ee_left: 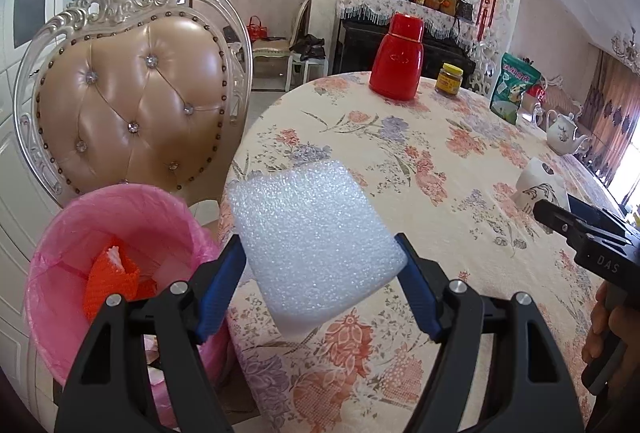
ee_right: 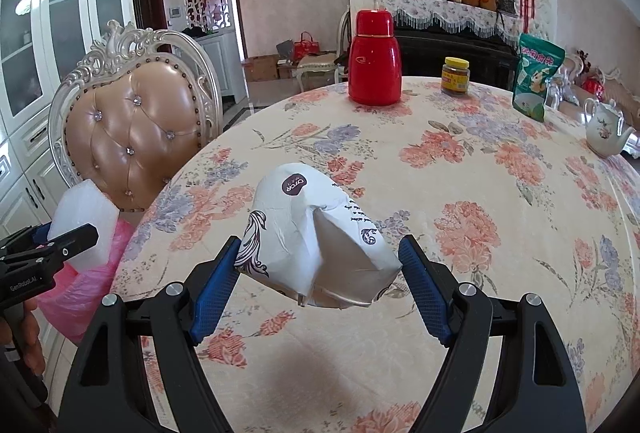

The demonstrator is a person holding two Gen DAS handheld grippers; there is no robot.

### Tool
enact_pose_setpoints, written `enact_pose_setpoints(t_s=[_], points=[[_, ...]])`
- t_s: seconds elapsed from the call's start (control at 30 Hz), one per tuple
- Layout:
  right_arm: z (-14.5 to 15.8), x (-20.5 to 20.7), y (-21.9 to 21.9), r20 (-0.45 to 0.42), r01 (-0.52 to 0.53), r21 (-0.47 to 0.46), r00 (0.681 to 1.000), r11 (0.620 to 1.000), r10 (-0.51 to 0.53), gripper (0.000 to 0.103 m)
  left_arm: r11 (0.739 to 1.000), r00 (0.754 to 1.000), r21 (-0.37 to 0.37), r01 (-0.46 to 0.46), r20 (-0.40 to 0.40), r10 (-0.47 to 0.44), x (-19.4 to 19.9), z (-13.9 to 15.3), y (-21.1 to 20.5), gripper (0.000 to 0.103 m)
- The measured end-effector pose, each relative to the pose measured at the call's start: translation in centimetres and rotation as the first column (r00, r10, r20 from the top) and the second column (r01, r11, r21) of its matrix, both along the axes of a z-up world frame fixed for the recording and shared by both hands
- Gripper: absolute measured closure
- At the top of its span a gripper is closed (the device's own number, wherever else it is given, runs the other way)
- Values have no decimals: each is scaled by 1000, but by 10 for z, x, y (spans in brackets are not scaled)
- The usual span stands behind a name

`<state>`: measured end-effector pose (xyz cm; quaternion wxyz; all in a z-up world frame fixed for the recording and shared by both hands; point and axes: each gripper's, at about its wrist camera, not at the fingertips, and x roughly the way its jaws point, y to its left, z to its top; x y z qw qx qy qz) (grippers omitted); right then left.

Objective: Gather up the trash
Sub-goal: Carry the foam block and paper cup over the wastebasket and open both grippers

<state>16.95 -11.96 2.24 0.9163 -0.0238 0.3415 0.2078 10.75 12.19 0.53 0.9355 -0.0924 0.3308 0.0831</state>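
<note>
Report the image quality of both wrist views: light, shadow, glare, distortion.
Left wrist view: daylight blows out the window at the right edge; the round floral-cloth table bows under fisheye distortion; dark corner vignetting; focus sharp. Right wrist view: even light, a soft shadow on the table beneath the crumpled white printed paper bag, glare on the red plastic thermos, and curved white cabinet lines.
</note>
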Motion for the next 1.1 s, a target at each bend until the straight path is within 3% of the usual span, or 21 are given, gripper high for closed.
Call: enact_pose_setpoints(t_s=[0.2,0.6,1.1], points=[[8,-16,15,8,-21,-3,1000,1000,21,28,1000,1000,-4,-14,19,14,-18,6,16,31],[21,-39,73,16,-113,11,993,994,113,28,994,994,5,-106,41,106,-67,20,86,31],[26,-56,149,11,-235,3,972,972,235,28,982,982,-12,-188,33,188,-100,18,149,31]])
